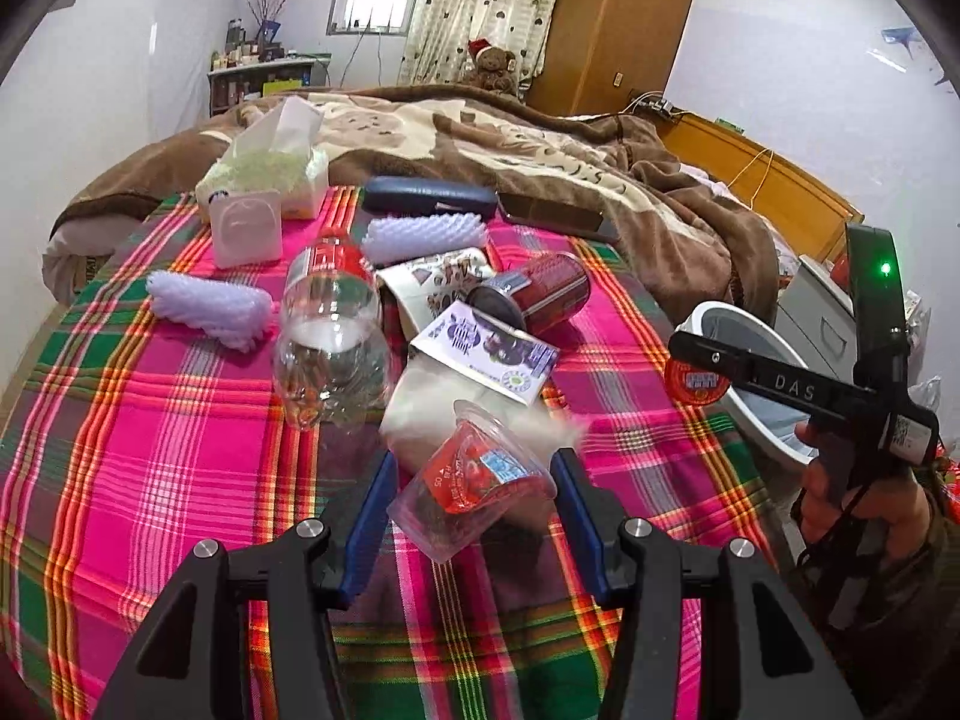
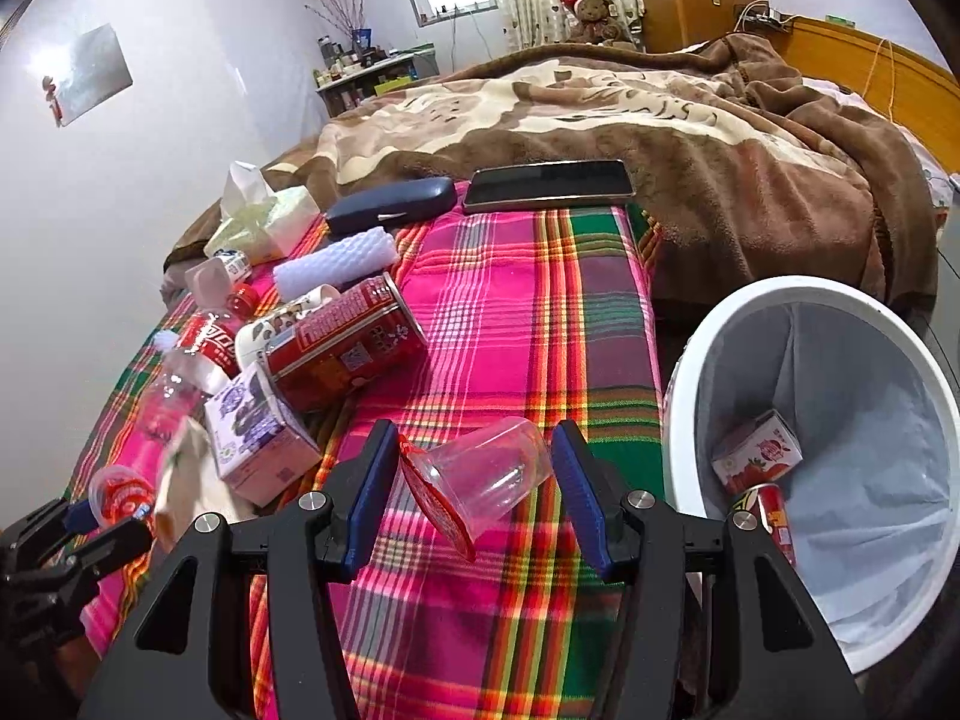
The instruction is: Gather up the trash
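Observation:
My left gripper [image 1: 474, 474] has its blue pads on both sides of a clear plastic cup with a red label [image 1: 474, 489], lying on the plaid cloth; it is shut on it. My right gripper [image 2: 477, 471] is shut on a clear cup with a red peel lid [image 2: 480, 480], held near the table's right edge. It also shows in the left wrist view [image 1: 699, 381]. The white bin [image 2: 690, 372] stands right of the table, with a red carton [image 2: 759, 450] and a can inside. More trash lies on the table: clear bottle [image 1: 330, 324], red can [image 1: 549, 285], purple carton [image 1: 486, 351].
A tissue pack [image 1: 270, 171], dark glasses case [image 1: 429, 195], phone [image 2: 549, 183] and white foam pieces [image 1: 207, 306] lie on the plaid cloth [image 2: 510, 312]. A bed with a brown blanket [image 2: 690, 138] is behind the table.

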The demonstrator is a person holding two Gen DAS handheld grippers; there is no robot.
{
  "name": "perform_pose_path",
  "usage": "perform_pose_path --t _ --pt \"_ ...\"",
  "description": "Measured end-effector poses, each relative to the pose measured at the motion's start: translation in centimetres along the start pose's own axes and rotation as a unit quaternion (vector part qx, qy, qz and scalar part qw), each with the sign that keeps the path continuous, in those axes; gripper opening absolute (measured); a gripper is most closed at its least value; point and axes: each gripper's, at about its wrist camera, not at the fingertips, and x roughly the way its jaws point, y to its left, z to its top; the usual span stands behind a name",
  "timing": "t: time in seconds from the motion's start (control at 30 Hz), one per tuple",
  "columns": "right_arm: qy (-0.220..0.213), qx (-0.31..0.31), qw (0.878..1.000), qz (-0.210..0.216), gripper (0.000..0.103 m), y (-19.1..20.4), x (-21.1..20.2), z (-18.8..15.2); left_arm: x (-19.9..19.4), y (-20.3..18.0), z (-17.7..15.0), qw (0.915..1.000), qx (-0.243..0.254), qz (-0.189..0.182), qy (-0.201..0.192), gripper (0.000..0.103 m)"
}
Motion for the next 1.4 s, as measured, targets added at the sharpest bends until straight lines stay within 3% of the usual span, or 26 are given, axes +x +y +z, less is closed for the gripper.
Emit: perform_pose_path --t 0.63,1.4 --pt "-0.043 0.009 0.999 -0.008 0.054 -1.9 -4.3 -0.1 -1.5 -4.7 2.1 0.9982 0.050 -0.022 -0.027 0.053" --pt "-0.068 0.075 0.990 -0.097 0.054 -11.5 -8.2 -0.9 4.8 -17.8 5.8 0.9835 0.143 -0.111 -0.009 0.053"
